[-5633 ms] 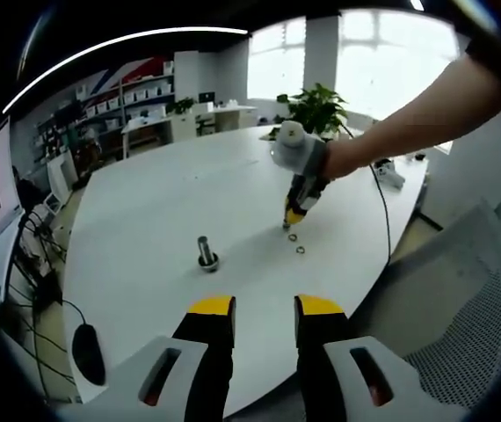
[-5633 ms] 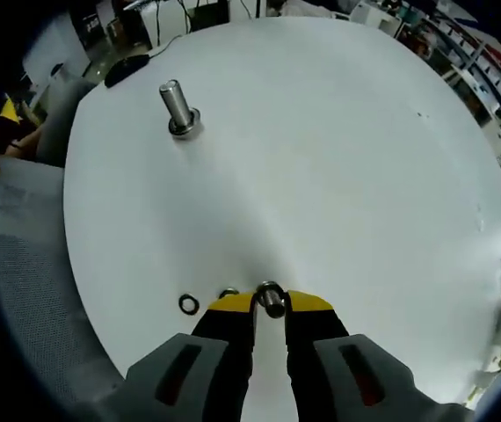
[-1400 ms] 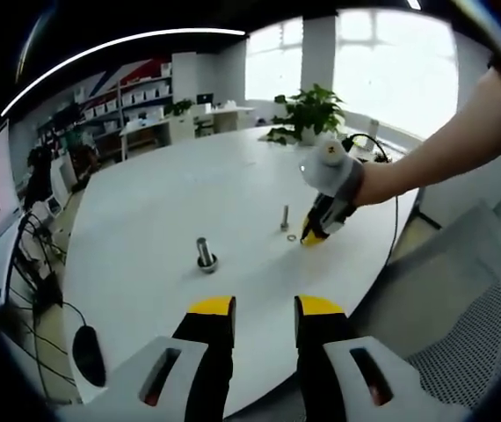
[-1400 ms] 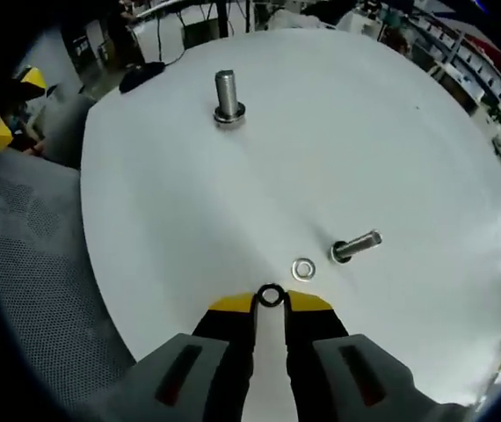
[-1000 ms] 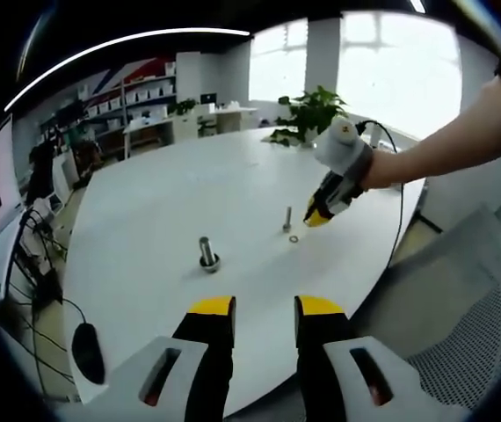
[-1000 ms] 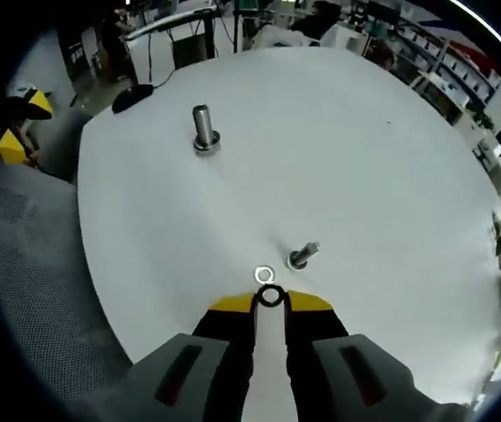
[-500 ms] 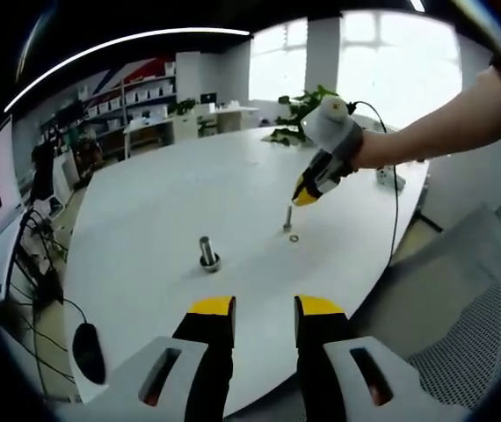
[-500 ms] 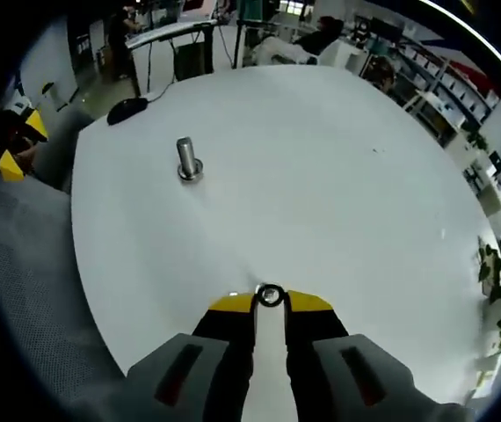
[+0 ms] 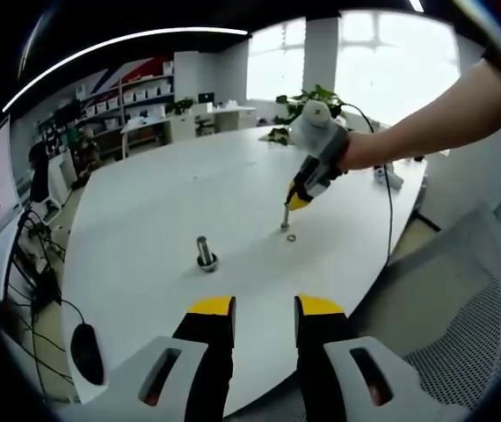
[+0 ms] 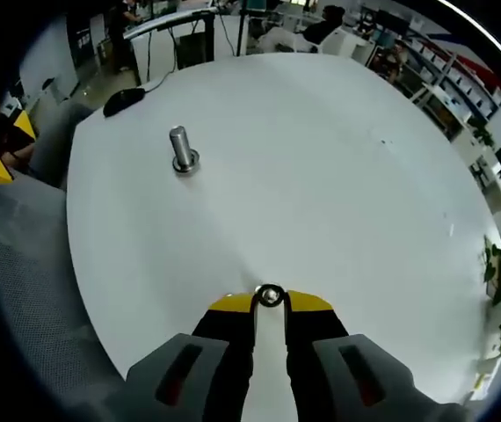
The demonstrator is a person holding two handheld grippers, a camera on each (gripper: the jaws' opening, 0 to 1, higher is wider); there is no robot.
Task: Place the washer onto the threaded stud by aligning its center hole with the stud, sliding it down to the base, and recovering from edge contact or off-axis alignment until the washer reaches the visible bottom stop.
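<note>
We see a dark ring-shaped washer (image 10: 270,295) pinched at the yellow tips of the right gripper (image 10: 270,300), directly above a slim upright threaded stud (image 9: 285,217) on the white counter (image 9: 163,211). A silver washer (image 9: 292,237) lies flat just beside that stud's base.

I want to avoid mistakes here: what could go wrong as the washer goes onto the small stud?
The right tool grips the washer only by its rim, so it may slip out. It hovers just above the small stud; an off-centre hole could catch and tip the stud. A loose ring lies beside the base.
</note>
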